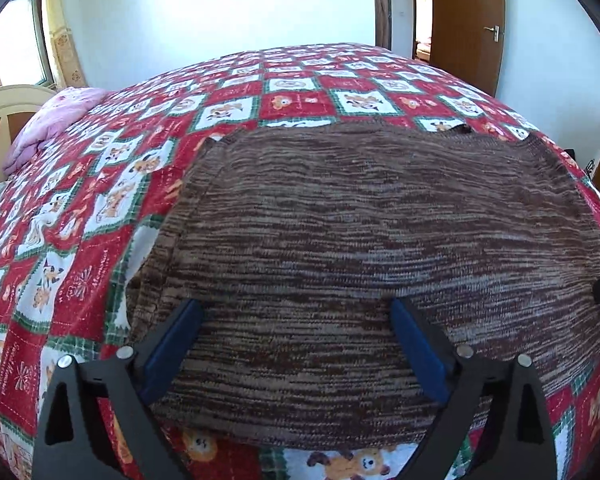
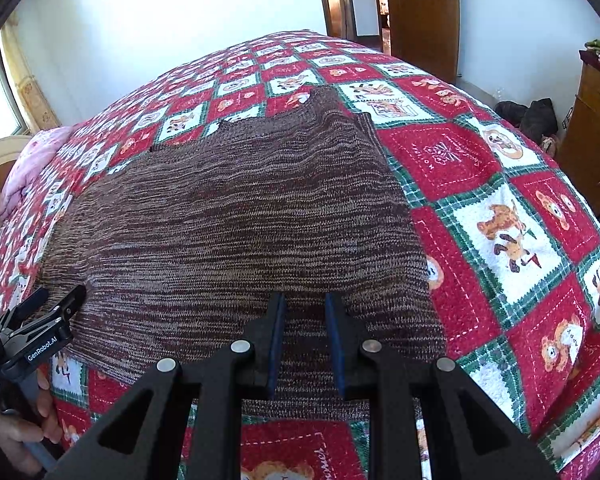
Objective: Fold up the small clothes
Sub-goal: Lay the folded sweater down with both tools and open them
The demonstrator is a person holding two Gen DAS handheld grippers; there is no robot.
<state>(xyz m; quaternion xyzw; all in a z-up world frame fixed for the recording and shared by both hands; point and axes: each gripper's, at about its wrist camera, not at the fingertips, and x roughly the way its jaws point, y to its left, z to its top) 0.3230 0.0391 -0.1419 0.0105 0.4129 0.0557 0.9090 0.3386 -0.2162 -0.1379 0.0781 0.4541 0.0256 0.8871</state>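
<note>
A brown marled knit sweater (image 1: 360, 220) lies flat on the red, white and green patchwork bedspread (image 1: 100, 200), its near hem toward me. My left gripper (image 1: 296, 306) stands wide open over the sweater's near left part, with only flat knit between the blue pads. In the right wrist view the sweater (image 2: 240, 220) spreads to the left. My right gripper (image 2: 305, 300) rests over its near right edge. The jaws are a narrow gap apart, and no fabric is pinched that I can see. The left gripper (image 2: 60, 293) shows at the left edge, held by a hand (image 2: 20, 428).
A pink quilt (image 1: 56, 120) and a cream headboard (image 1: 4, 108) lie at the far left of the bed. A wooden door (image 1: 468, 20) stands behind. To the right are a wooden cabinet (image 2: 596, 132) and dark clothes (image 2: 532, 116) on the floor.
</note>
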